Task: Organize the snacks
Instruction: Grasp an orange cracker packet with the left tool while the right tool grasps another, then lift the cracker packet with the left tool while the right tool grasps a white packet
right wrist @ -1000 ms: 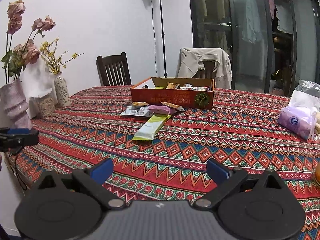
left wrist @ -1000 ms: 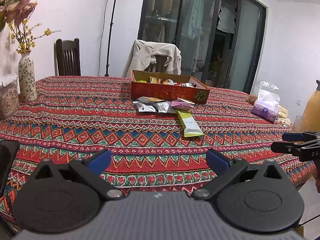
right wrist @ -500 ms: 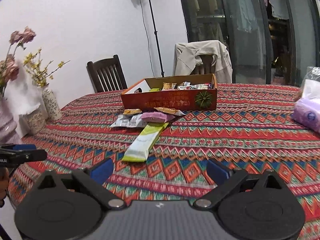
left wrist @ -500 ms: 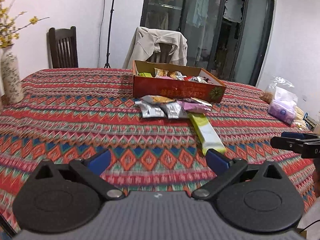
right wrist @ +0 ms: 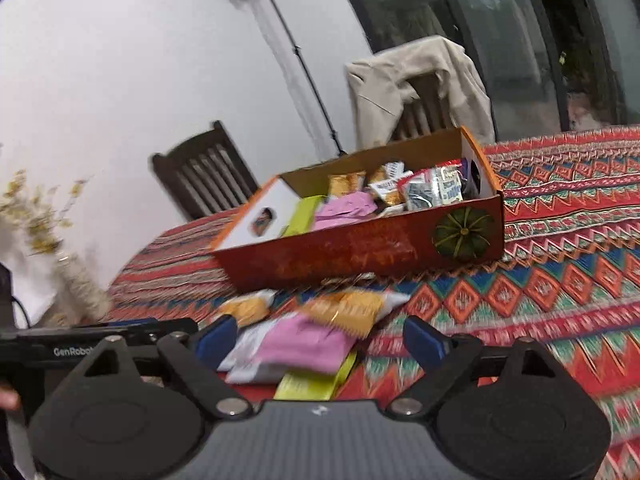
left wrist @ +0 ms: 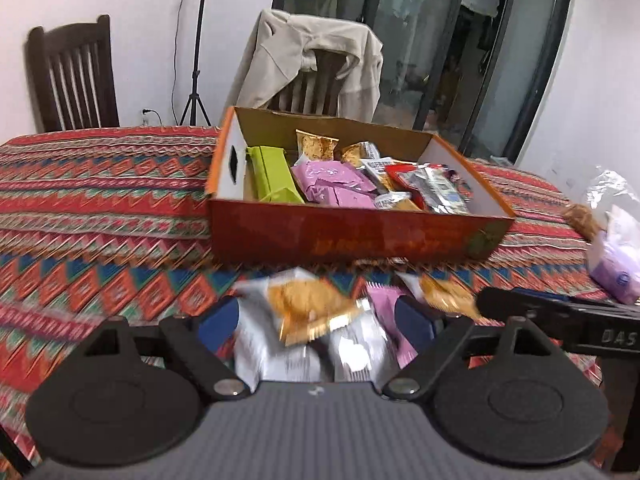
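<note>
Two hand-held grippers closed in on a heap of loose snack packets lying on the table, which was covered by a red patterned cloth. The left gripper had its blue-tipped fingers spread either side of an orange packet and the silver packets under it; the fingers were closing, with the packets between them but not yet pressed. The right gripper likewise straddled a pink packet, an orange packet and a green bar, its fingers also narrowing without a grip visible.

Seen from the left wrist, the heap lay at 6 o'clock of an orange cardboard box, just beside its near wall. The box already held a green pack, pink packets and silver and orange wrappers. In the same view the right gripper's black body entered from 3 o'clock; in the right-wrist view the left gripper's body showed at 9 o'clock.

Beyond the table stood a dark wooden chair, another chair draped with a beige jacket and a light stand. A plastic bag sat at the box's 3 o'clock. Much of the foreground was blurred.
</note>
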`<state>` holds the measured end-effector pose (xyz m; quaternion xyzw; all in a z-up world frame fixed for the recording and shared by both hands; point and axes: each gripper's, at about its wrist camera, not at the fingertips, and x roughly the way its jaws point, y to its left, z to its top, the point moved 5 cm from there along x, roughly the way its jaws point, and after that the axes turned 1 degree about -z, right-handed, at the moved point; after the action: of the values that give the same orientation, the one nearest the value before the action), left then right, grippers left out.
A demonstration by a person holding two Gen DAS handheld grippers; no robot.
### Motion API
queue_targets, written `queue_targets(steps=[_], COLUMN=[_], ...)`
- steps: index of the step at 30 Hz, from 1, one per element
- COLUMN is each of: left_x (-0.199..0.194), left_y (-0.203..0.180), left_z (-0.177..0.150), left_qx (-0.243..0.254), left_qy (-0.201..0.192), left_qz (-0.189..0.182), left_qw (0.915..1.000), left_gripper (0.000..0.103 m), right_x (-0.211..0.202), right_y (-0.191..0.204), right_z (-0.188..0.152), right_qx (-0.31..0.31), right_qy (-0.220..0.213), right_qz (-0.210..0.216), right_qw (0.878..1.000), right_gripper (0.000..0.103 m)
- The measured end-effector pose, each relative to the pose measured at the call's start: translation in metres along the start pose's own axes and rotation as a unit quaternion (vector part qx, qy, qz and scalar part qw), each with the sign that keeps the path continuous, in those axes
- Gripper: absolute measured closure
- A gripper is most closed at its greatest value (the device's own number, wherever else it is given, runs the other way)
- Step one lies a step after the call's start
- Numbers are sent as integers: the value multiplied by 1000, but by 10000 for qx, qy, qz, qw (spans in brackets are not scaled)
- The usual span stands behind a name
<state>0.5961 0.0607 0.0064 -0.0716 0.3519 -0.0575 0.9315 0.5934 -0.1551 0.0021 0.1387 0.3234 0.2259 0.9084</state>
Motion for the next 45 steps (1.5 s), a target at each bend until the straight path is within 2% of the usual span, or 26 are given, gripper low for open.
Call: queue_targets(steps=[3, 6, 7, 8, 9, 11, 14, 16, 21, 24, 30, 35, 39, 45], left_x=[30, 48, 52, 56, 59, 64, 61, 54, 11, -29, -125, -190, -224, -251], left_y=[0, -4, -5, -6, -7, -6, -9, -9, -12, -12, -11, -3, -4, -9], left_z=[6, 7, 6, 4, 1, -4, -9, -10, -6, -7, -37, -89, -125, -148], left_qx=[-70, 55, 99, 133, 169, 206, 377, 340, 404, 317, 18, -366, -509, -489], left_qy=[216, 237, 239, 246, 267, 307, 141, 65, -364, -651, -1239, -1476, -1439, -1456], left_qz=[166, 284, 324, 359, 360, 364, 397, 369, 321, 224, 8, 86, 135, 167], left_qw=[9996, 9993, 9991, 9990, 9989, 9987, 9984, 9987, 9980, 9971, 9923, 9883, 9882, 9880], left_gripper=[20, 21, 24, 29, 37, 49, 55, 59, 61, 61, 61, 61, 61, 61], right_x=[37, 61, 66, 72, 76, 80, 76, 68, 36, 4, -76, -139, -180, -209], right_y=[-9, -14, -15, -15, -15, -18, -23, -26, -23, -19, -9, 0, 3, 11], right_z=[8, 8, 7, 7, 6, 2, 0, 1, 4, 2, -18, -64, -105, -138], right_qx=[362, 657, 671, 623, 547, 430, 361, 241, -188, -455, -694, -628, -501, -518], right_qy=[211, 362, 371, 383, 405, 438, 433, 335, 60, -194, -602, -613, -507, -406], right_qz=[52, 120, 91, 67, 17, -42, -3, -128, -250, -301, -298, -158, -108, -139], right_qw=[9991, 9971, 9970, 9973, 9977, 9981, 9984, 9991, 9995, 9983, 9953, 9960, 9974, 9977], right_gripper=[21, 22, 23, 29, 44, 59, 67, 68, 87, 92, 92, 92, 92, 92])
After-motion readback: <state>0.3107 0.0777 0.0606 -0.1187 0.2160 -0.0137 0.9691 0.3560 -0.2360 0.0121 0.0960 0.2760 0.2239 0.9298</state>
